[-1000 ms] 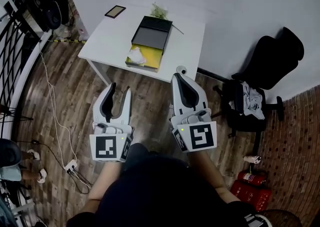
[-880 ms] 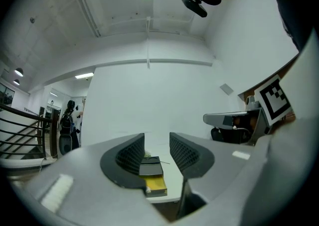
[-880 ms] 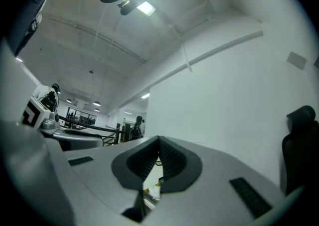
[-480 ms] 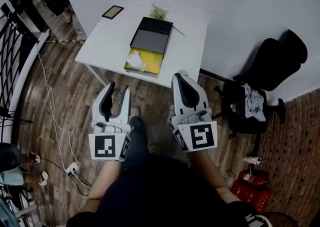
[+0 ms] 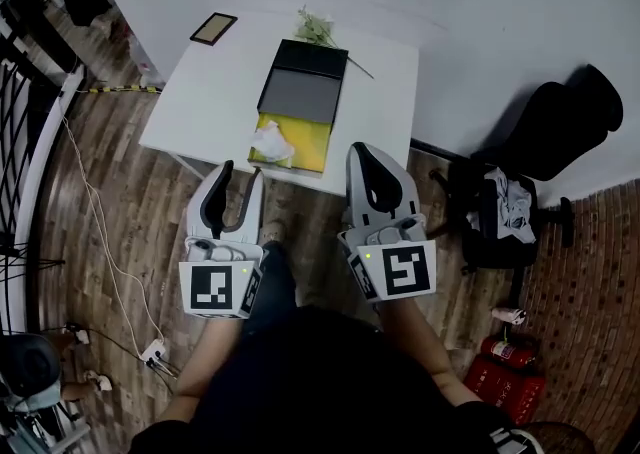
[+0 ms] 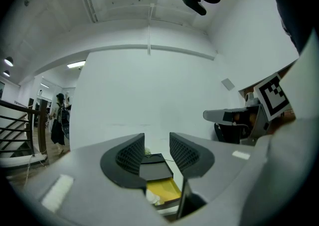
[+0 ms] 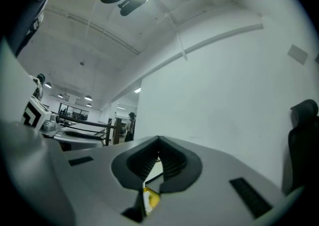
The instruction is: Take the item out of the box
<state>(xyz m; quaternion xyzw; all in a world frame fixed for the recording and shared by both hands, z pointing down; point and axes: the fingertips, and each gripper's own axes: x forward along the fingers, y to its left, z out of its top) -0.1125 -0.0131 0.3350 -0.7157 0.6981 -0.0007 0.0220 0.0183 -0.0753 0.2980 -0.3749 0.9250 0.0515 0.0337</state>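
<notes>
An open box lies on the white table [image 5: 205,92]. Its black lid [image 5: 302,82] is folded back, and its yellow base [image 5: 300,142] holds a crumpled white item [image 5: 270,142]. Both grippers hang in the air short of the table's near edge, above the wooden floor. My left gripper [image 5: 238,176] is open with nothing between its fingers. In the left gripper view its jaws [image 6: 156,148] frame the box [image 6: 167,190] ahead. My right gripper [image 5: 364,150] is shut and empty. Its closed jaws [image 7: 158,153] point toward the yellow base [image 7: 151,199].
A dark phone [image 5: 214,28] and a green sprig [image 5: 316,27] lie at the table's far end. A black office chair [image 5: 520,192] stands to the right, with red fire extinguishers [image 5: 500,372] near it. Cables and a power strip [image 5: 155,350] lie on the floor at the left, beside a railing.
The table and box have come closer and lower in the head view as the person walks toward them. Both grippers keep the same pose and jaw state.
</notes>
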